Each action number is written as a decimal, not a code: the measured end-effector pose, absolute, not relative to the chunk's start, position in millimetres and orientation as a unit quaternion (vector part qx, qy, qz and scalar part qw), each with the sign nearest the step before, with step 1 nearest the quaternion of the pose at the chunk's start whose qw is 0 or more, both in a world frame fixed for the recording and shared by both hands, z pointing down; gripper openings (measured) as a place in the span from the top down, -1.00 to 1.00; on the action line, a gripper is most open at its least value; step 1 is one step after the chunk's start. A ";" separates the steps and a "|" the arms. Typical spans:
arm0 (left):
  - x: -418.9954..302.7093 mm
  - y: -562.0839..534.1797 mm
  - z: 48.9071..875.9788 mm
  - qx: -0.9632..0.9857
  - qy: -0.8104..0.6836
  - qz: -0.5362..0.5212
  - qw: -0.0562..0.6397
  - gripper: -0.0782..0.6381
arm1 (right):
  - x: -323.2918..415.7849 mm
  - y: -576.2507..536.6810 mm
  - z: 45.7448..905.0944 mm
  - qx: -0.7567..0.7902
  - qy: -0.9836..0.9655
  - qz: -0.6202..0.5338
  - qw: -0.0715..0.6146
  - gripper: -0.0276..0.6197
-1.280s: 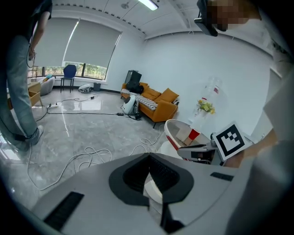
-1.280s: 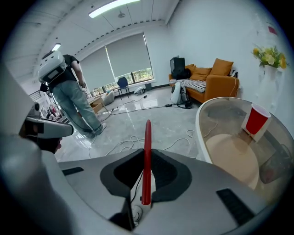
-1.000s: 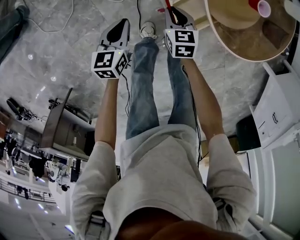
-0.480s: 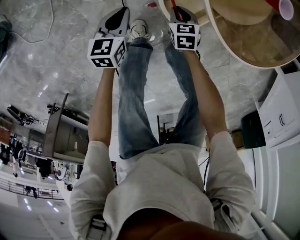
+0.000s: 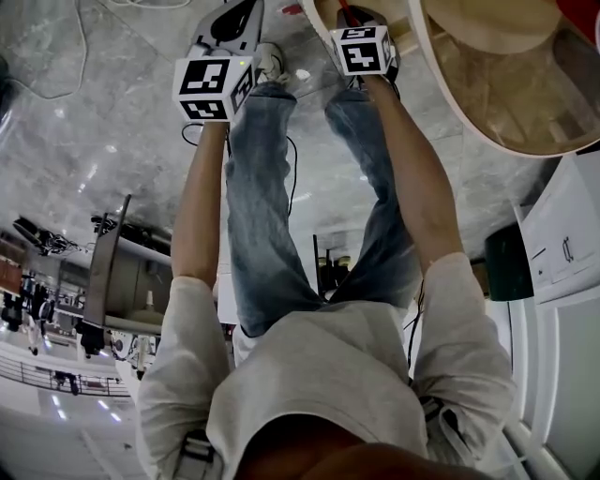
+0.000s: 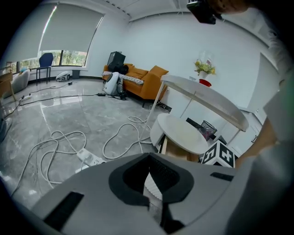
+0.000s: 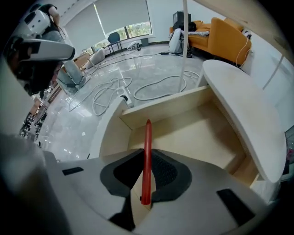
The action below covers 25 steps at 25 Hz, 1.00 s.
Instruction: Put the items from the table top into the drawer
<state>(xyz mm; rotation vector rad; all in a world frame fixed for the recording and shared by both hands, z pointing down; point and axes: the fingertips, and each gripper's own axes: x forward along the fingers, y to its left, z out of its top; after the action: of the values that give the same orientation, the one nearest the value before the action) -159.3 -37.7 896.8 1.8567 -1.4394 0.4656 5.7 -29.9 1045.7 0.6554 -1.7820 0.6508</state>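
Observation:
My right gripper (image 7: pixel 146 153) is shut on a red pen (image 7: pixel 147 151), which points tip-first into the open wooden drawer (image 7: pixel 193 133) just beneath it. The drawer sits under the low round white shelf (image 7: pixel 243 110). In the head view the right gripper (image 5: pixel 359 23) is at the top edge over the drawer rim (image 5: pixel 324 17), its marker cube behind it. My left gripper (image 5: pixel 228 28) hangs to its left over the floor, away from the drawer. Seen in its own view, the left gripper (image 6: pixel 148 160) has its jaws together with nothing held.
The round white table (image 6: pixel 206 98) carries a red cup (image 6: pixel 205 83) and a flower vase (image 6: pixel 203 69). Cables and a power strip (image 6: pixel 89 158) lie on the grey floor. An orange sofa (image 6: pixel 142 80) stands at the back. A white cabinet (image 5: pixel 562 234) is at the right.
Both grippers have sunk towards the floor, sliding to the top of the head view. The right one carried the red pen over the open drawer.

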 end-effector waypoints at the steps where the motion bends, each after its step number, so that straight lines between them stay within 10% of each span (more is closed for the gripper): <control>1: -157.7 -39.4 900.4 0.722 -0.559 0.181 0.364 0.74 | 7.3 -29.0 1051.1 0.274 -0.744 0.278 0.541 0.71; 10: -157.4 -39.2 903.6 0.720 -0.557 0.188 0.368 0.74 | 13.4 -35.5 1059.2 0.273 -0.738 0.281 0.549 0.52; 25: -155.7 -36.3 738.5 0.724 -0.563 0.185 0.353 0.74 | -47.4 -26.7 837.0 0.293 -0.819 0.248 0.427 0.84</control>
<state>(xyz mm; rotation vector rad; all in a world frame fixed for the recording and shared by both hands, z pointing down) -155.7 -36.3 738.5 1.8733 -1.4550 0.4793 -47.4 -26.7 837.0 0.7316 -2.0455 0.6197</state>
